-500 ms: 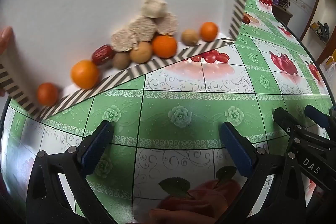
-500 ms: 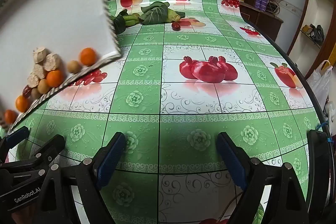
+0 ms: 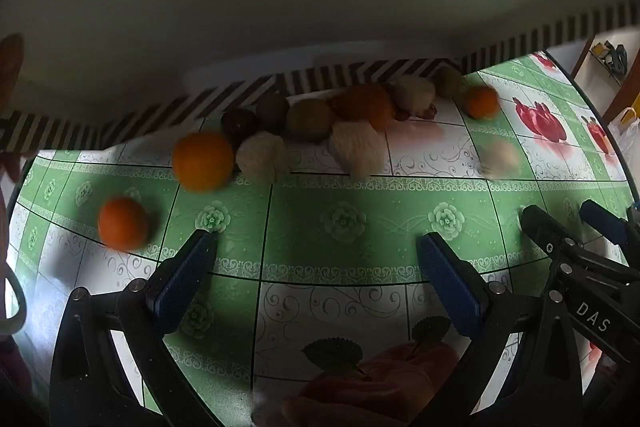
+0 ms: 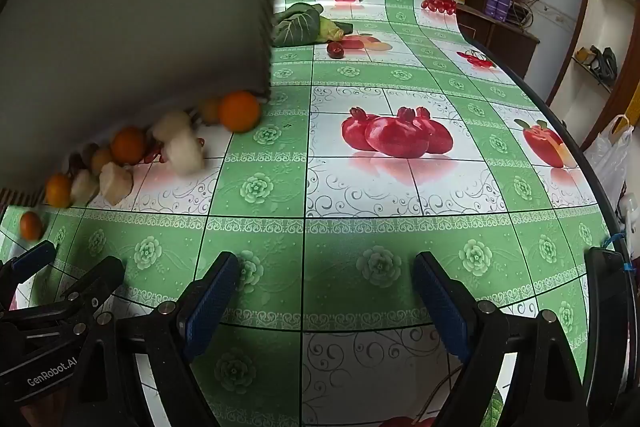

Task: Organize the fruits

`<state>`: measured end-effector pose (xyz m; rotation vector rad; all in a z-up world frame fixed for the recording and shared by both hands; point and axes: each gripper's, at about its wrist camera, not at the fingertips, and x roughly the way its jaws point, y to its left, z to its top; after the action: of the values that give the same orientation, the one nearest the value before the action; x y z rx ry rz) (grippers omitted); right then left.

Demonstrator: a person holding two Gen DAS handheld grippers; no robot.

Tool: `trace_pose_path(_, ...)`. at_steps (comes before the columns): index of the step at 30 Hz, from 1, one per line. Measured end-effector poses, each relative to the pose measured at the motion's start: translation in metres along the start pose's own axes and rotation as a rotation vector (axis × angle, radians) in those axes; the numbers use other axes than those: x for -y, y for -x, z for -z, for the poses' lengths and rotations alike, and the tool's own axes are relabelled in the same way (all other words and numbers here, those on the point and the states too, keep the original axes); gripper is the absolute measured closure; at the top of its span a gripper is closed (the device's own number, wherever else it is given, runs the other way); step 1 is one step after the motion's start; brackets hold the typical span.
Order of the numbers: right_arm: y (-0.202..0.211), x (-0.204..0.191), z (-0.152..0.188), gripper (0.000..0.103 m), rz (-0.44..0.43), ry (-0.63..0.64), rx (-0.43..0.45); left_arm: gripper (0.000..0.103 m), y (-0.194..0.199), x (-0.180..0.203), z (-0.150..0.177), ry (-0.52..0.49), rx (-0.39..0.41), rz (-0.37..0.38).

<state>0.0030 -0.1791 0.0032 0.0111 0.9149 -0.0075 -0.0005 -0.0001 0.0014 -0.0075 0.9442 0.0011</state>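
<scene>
both grippers are wide open with nothing between the jaws, left gripper (image 3: 316, 259) and right gripper (image 4: 324, 283) hovering over the green tablecloth (image 4: 360, 239). the fruits (image 3: 320, 123) lie strewn in a loose row ahead, at the striped tray (image 3: 360, 75) edge, some too blurry to identify. the nearest orange (image 3: 122, 223) sits ahead-left of the left gripper, so that hand's closer.

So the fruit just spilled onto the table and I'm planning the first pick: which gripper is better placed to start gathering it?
Probably left. The left gripper, open and empty, faces the nearest round orange fruit and the pile. For the open right gripper they lie far off to its left.
</scene>
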Motion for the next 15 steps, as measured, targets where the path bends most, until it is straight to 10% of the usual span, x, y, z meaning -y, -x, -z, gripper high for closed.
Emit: trace_pose_path(15,0.0009,-0.0008,-0.0001,0.014,0.0,0.0,0.0,0.0,-0.0005,-0.0017,-0.0002,0.001,-0.001,0.001)
